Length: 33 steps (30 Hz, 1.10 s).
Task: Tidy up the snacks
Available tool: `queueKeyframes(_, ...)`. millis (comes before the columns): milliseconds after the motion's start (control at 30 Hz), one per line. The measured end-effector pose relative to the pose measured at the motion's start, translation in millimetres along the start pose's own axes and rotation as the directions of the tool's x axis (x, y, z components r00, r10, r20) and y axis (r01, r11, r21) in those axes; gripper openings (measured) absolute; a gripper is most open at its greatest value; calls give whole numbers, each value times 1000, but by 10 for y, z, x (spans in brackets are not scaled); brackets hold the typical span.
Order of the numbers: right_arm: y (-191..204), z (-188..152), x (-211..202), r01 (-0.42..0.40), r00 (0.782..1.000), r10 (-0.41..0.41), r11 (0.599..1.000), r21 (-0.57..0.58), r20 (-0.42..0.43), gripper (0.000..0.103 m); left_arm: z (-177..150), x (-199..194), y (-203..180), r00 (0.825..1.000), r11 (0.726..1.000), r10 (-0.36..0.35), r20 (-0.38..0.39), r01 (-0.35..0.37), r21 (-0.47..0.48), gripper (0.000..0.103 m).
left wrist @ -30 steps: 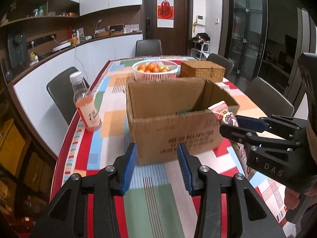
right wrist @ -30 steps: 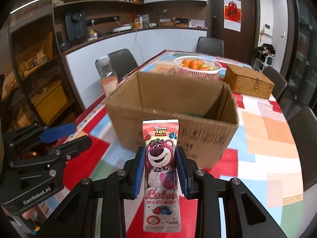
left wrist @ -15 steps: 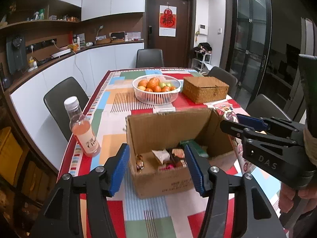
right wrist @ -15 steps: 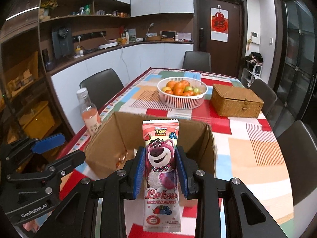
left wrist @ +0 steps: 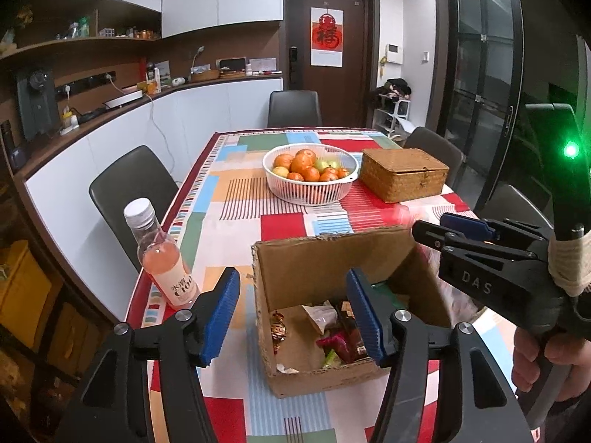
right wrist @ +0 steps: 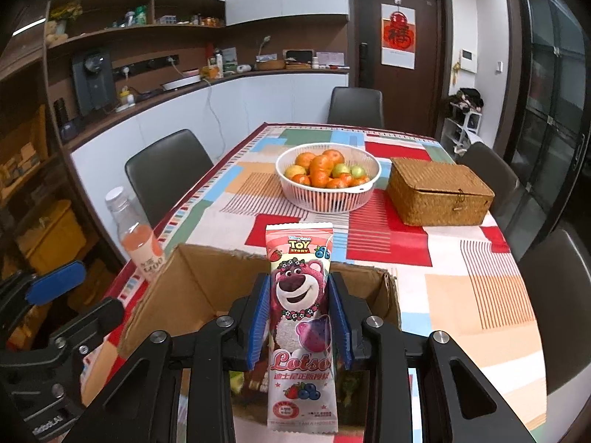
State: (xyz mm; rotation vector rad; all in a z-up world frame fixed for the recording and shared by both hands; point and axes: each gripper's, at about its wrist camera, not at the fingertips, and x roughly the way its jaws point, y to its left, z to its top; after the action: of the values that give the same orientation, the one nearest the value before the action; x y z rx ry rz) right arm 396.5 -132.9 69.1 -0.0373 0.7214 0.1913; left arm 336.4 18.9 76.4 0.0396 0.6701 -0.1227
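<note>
Snack packet (right wrist: 301, 317) in pink and white printed film, long and flat, with a cartoon bear on its front, stands upright between the blue pads of the right gripper (right wrist: 299, 317), directly above the open brown cardboard box (right wrist: 192, 288) on the patchwork tablecloth (right wrist: 480, 295). Its jaws are opening, yet the pads seem to press both long edges of the packet at mid-height (any gap is too fine to make out).

Such a packet is probably light and pliant, with slick film that could slide if the squeeze slackens; its contents may crush under a hard pinch. Holding it across the narrow width near the middle, as now, looks sensible, since the sealed ends are floppy.

Inside the box, the left wrist view shows loose wrapped sweets (left wrist: 325, 328) already lying on the bottom. The left gripper (left wrist: 293, 317) hangs over the box's near-left corner with jaws apart and nothing between them. A bottle of pink drink (left wrist: 162, 258) stands just left of the box.
</note>
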Motion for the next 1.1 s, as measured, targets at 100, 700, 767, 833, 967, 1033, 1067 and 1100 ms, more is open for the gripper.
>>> queueKeyframes(100, -11, -38, -24, 13, 1000, -13, 1000, 6, -3, 44, -14, -12, -19, 1000, 1000, 7, 5, -7, 1, 59)
queueKeyframes(700, -19, -601, -1135, 39, 991, -37, 999, -11, 127, 60, -341, -891, -278, 986, 1000, 0, 165, -4, 23, 78)
queueKeyframes(767, -22, -685, -1275, 56, 988, -53, 998, -13, 146, 67, -389, -1003, -290, 984, 1000, -14, 177, 12, 11, 84)
queueKeyframes(833, -24, -742, -1364, 69, 985, -66, 998, -11, 157, 70, -450, -1117, -294, 980, 1000, -21, 199, 21, 0, 88)
queueKeyframes(967, -25, -904, -1574, 75, 981, -76, 997, 7, 181, 78, -560, -1303, -339, 974, 1000, -9, 227, 8, 8, 97)
queueKeyframes(1033, -18, -993, -1652, 73, 981, -74, 997, 10, 182, 80, -616, -1369, -361, 972, 1000, -2, 235, -2, 15, 100)
queueKeyframes(1067, -23, -1028, -1674, 71, 981, -72, 997, 12, 181, 81, -646, -1404, -373, 971, 1000, 3, 239, -6, 15, 101)
queueKeyframes(1100, -23, -1064, -1693, 68, 982, -70, 998, 12, 178, 82, -669, -1427, -379, 971, 1000, 5, 240, -8, 14, 103)
